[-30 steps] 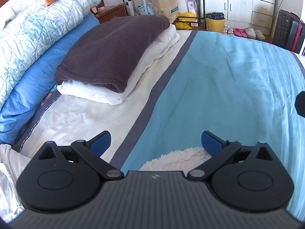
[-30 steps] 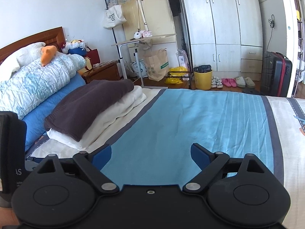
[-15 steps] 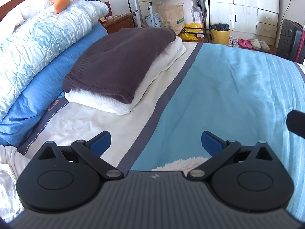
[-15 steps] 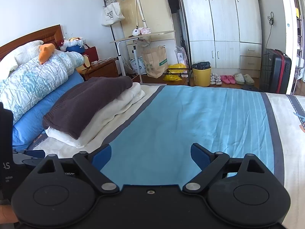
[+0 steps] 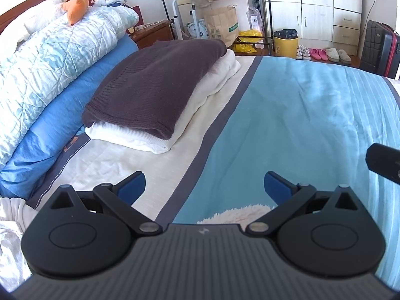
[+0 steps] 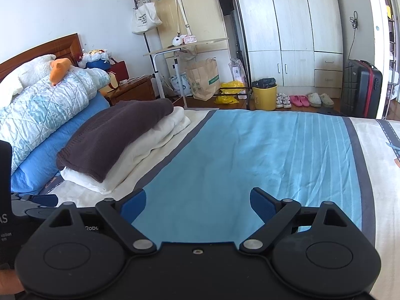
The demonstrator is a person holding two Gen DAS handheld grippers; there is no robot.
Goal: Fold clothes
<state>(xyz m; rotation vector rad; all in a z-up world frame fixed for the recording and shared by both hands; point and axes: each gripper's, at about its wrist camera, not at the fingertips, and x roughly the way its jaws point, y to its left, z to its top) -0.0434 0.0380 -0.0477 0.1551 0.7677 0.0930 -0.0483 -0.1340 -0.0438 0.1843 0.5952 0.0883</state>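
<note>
A folded dark brown sweater (image 5: 155, 85) lies on a folded white garment (image 5: 200, 105) at the left of the bed; the stack also shows in the right wrist view (image 6: 107, 140). My left gripper (image 5: 203, 187) is open and empty above the bed sheet (image 5: 287, 115). A fluffy white garment (image 5: 237, 213) peeks out just below it. Crumpled white cloth (image 5: 10, 225) lies at the lower left. My right gripper (image 6: 197, 201) is open and empty over the blue sheet (image 6: 250, 155). Its body shows at the right edge of the left wrist view (image 5: 383, 161).
A rolled quilt (image 5: 50, 55) and blue pillow (image 5: 37, 137) line the bed's left side. Beyond the bed stand a nightstand (image 6: 130, 91), side table (image 6: 185, 47), paper bag (image 6: 202, 82), yellow bin (image 6: 265, 96), wardrobe (image 6: 287, 30) and suitcase (image 6: 360, 87).
Both grippers have lifted and tilted up a little, so more of the room shows. Both stay open and empty. The clothes have not moved.
</note>
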